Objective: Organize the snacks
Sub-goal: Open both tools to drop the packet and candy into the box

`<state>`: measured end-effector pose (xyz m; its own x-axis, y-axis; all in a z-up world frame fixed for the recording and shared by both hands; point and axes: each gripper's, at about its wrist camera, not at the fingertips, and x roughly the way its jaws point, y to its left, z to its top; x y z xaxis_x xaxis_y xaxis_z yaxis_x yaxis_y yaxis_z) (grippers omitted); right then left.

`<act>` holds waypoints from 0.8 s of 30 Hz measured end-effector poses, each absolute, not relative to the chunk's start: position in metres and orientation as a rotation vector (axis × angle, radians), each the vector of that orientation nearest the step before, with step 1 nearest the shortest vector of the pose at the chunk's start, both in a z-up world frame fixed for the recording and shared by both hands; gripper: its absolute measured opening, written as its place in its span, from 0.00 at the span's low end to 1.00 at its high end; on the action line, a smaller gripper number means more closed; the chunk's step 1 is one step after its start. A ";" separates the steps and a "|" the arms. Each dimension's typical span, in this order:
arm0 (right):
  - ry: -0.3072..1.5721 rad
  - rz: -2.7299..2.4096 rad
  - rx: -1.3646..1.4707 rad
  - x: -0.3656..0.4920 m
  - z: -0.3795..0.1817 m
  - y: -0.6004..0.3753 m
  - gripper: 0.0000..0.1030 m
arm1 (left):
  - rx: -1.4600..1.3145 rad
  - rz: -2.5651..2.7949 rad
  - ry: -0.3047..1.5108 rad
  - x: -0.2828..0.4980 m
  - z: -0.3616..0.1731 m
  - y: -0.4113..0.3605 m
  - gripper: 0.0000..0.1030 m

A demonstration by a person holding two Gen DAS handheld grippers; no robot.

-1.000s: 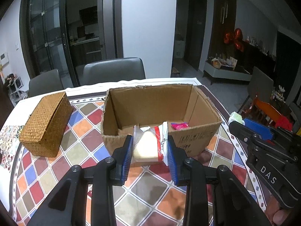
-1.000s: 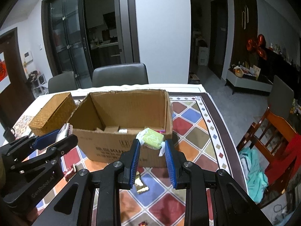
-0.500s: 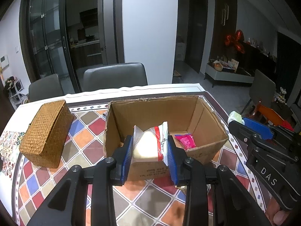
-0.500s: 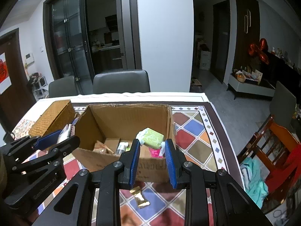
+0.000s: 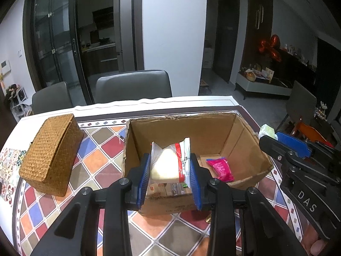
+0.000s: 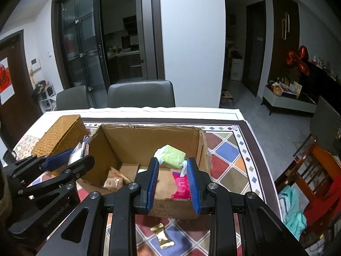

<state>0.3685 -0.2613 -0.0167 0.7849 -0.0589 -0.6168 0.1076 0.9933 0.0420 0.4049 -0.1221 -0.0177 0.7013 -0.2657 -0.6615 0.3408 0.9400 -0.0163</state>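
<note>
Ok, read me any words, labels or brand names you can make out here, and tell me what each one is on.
"DAS": white letters on the black body of the right tool, seen from the left wrist.
"GenRobot.AI": faint embossed lettering on the left tool, seen from the right wrist.
Print on the cardboard box front, the white snack packet and the pink packet: too small or blurred to read.

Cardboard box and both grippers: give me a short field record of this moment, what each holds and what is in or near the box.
left gripper: shut on white snack packet, held over the box's near wall
right gripper: shut on green snack packet, held over the box
cardboard box: open-topped, on the patterned tablecloth
inside box: pink packet, tan packets
outside box: gold wrapper on the cloth in front
wicker box: lid shut, left of the cardboard box
</note>
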 end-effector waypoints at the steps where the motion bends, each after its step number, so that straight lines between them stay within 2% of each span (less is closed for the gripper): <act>1: 0.663 -0.088 0.076 0.370 -0.017 -0.261 0.28 | 0.110 -0.338 0.718 0.406 -0.018 -0.122 0.34; 24: 0.683 -0.065 0.069 0.393 -0.026 -0.256 0.28 | 0.117 -0.328 0.725 0.429 -0.029 -0.122 0.35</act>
